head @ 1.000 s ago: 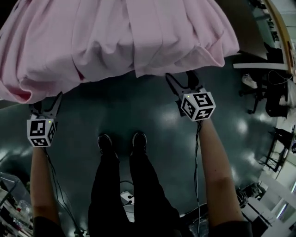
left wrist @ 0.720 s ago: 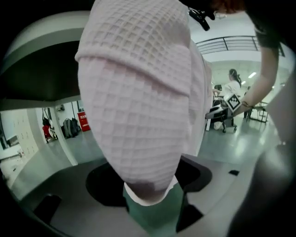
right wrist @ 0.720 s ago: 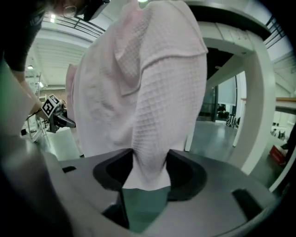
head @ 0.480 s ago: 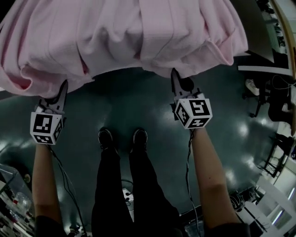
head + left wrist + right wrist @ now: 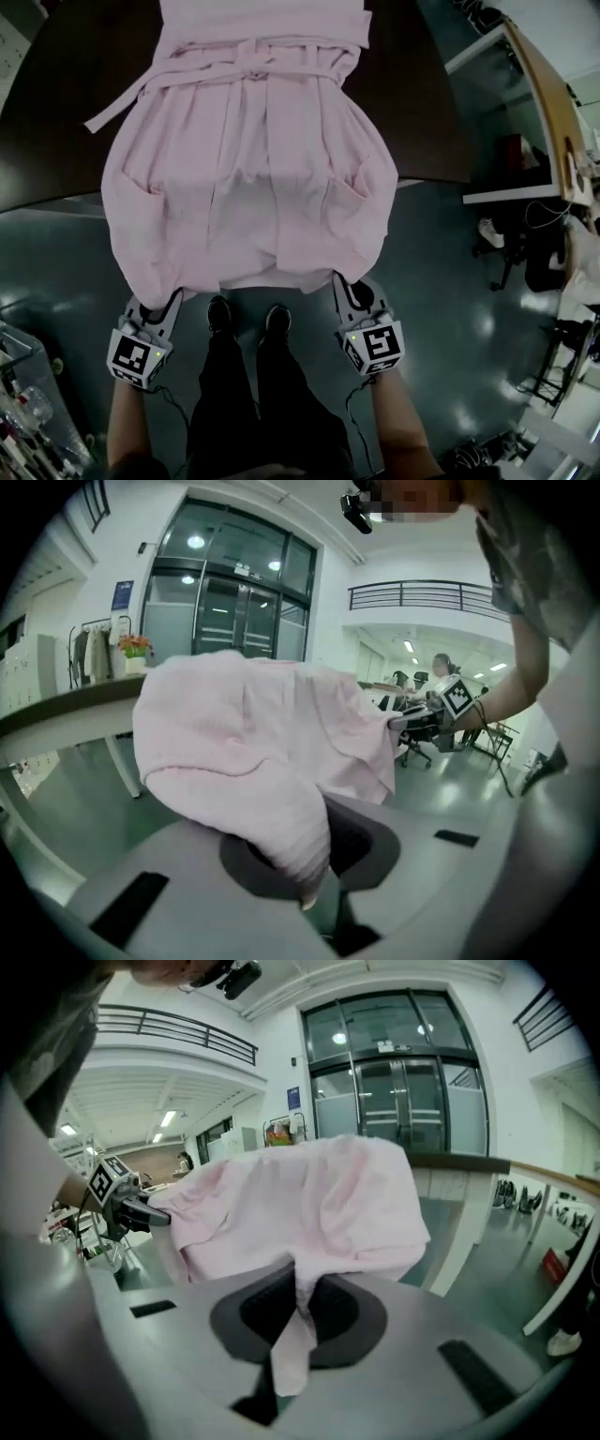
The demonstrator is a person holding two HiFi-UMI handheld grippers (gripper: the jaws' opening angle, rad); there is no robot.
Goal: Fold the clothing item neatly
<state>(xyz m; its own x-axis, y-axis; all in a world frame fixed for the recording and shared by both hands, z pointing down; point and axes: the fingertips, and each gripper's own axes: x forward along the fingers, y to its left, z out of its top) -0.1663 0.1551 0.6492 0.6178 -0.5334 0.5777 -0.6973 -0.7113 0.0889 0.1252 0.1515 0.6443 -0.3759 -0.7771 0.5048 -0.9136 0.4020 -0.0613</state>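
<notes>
A pink garment with a tied waist belt lies on the dark table, its skirt part pulled over the near edge. My left gripper holds the hem's left corner; its jaws are closing with a thick fold of cloth between them. At the hem's right corner my right gripper is shut, and a thin strip of cloth is pinched in the right gripper. Each gripper view shows the other gripper: the right gripper and the left gripper grip the same hem.
The person's legs and shoes stand on the dark green floor between the grippers. A wooden desk and an office chair are at the right. A rack with items is at the lower left.
Both grippers went from open below the hem to shut on its corners. They drew back toward the person, and more of the garment and table now shows.
</notes>
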